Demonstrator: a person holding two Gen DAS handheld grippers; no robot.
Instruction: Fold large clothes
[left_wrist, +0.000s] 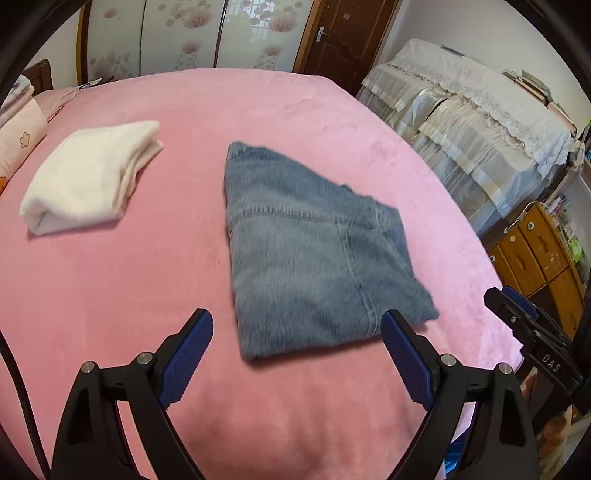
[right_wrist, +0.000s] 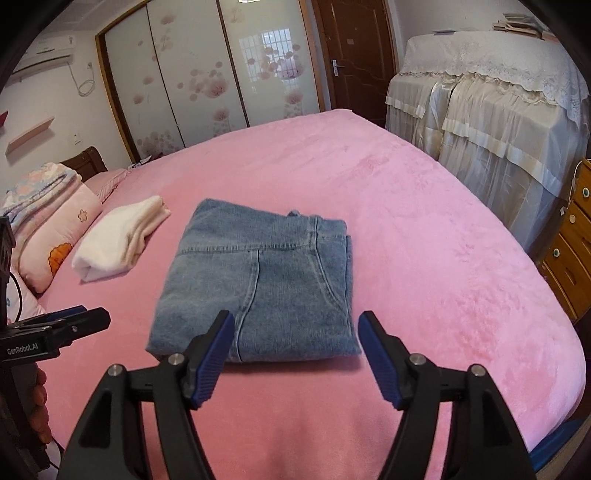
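Denim, faded blue, makes up the folded jeans (right_wrist: 258, 284) lying flat in a compact bundle on the pink bed cover (right_wrist: 424, 258), roughly in the middle of the bed, with the seams and a pocket line facing up. Nothing touches them. The right gripper (right_wrist: 295, 350) hangs above their near edge with its blue-padded fingers (right_wrist: 376, 358) spread wide and nothing between them. The left gripper (left_wrist: 297, 350) hovers over the near edge too, its fingers (left_wrist: 184, 362) likewise parted and holding nothing. Each gripper appears at the side of the other's view, off the fabric. Beside the jeans, toward the head of the bed and apart from them, lies a folded white garment (left_wrist: 88, 177). Beyond that sit pink pillows (right_wrist: 55, 229). Behind the bed stand flower-patterned wardrobe doors (right_wrist: 207, 74) and a brown door (right_wrist: 354, 55); lace-covered furniture (right_wrist: 498, 110) fills the other side.
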